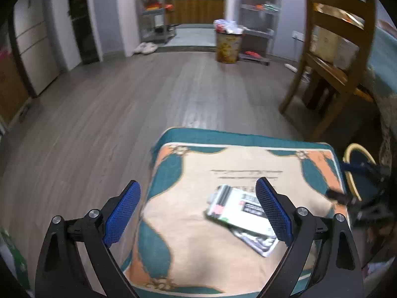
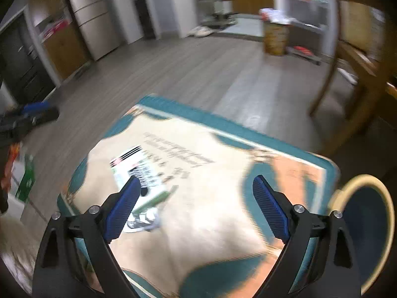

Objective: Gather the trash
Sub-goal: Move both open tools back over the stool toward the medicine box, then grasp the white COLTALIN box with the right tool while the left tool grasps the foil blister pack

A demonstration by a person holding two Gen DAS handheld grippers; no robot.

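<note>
A flat white, black and green wrapper (image 1: pixel 242 217) lies on a cream, teal and orange cushioned seat (image 1: pixel 198 248). My left gripper (image 1: pixel 198 213) is open above the seat, its right fingertip over the wrapper's right end. My right gripper (image 2: pixel 197 206) is open above the same seat (image 2: pixel 211 223), its left fingertip over the wrapper (image 2: pixel 141 186). A blue bin with a cream rim (image 2: pixel 367 223) stands just right of the seat; it also shows in the left wrist view (image 1: pixel 357 171). The right wrist view is blurred.
A wooden chair (image 1: pixel 330 57) stands right of the seat. A full patterned trash can (image 1: pixel 228 47) stands far across the grey wood floor. Green and orange packaging (image 2: pixel 22 176) lies on the floor left of the seat. Shelves and a fridge line the far walls.
</note>
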